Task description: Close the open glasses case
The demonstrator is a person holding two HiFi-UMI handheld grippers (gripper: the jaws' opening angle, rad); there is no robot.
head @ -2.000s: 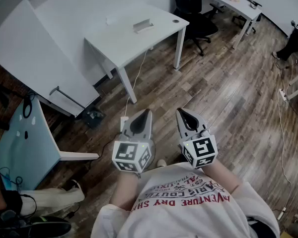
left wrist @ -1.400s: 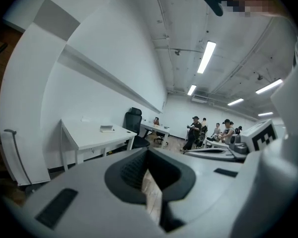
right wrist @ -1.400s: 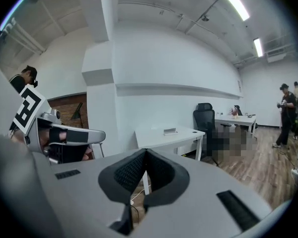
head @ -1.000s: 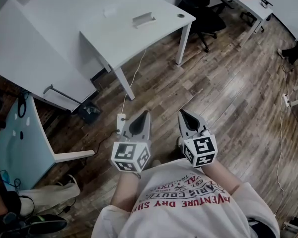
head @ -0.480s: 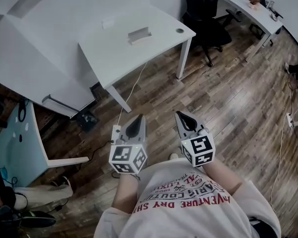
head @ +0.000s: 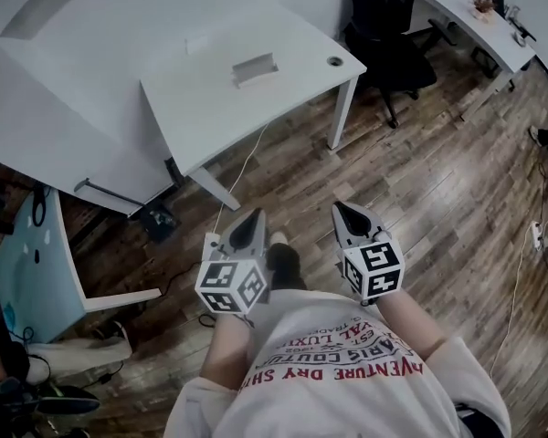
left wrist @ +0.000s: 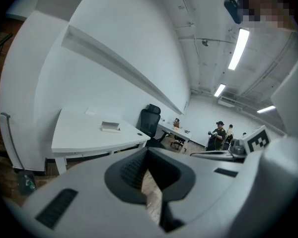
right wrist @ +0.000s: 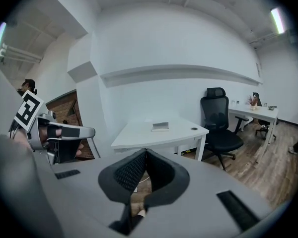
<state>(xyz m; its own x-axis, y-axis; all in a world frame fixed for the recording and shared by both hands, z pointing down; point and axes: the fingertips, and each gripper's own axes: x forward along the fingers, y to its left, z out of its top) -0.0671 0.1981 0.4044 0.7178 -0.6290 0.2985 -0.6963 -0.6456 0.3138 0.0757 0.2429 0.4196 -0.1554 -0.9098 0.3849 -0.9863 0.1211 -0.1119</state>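
Wood-plank floor [head: 420,181] fills the head view, with a white desk [head: 210,108] at the top. A glasses case [head: 255,68] lies on the desk, a small pale oblong, well apart from both tools. The left gripper [head: 253,215] and right gripper [head: 342,208] are held side by side over the floor, just in front of the person's shirt [head: 338,372].

From the left gripper view, the jaws are pressed together at the tips with nothing between them. The case sits flat on the desktop beyond, too small to tell whether its lid is up.

From the right gripper view, the jaws are likewise pressed together and empty. The case lies near the desk's middle, and a black office chair [right wrist: 219,123] stands to the right.
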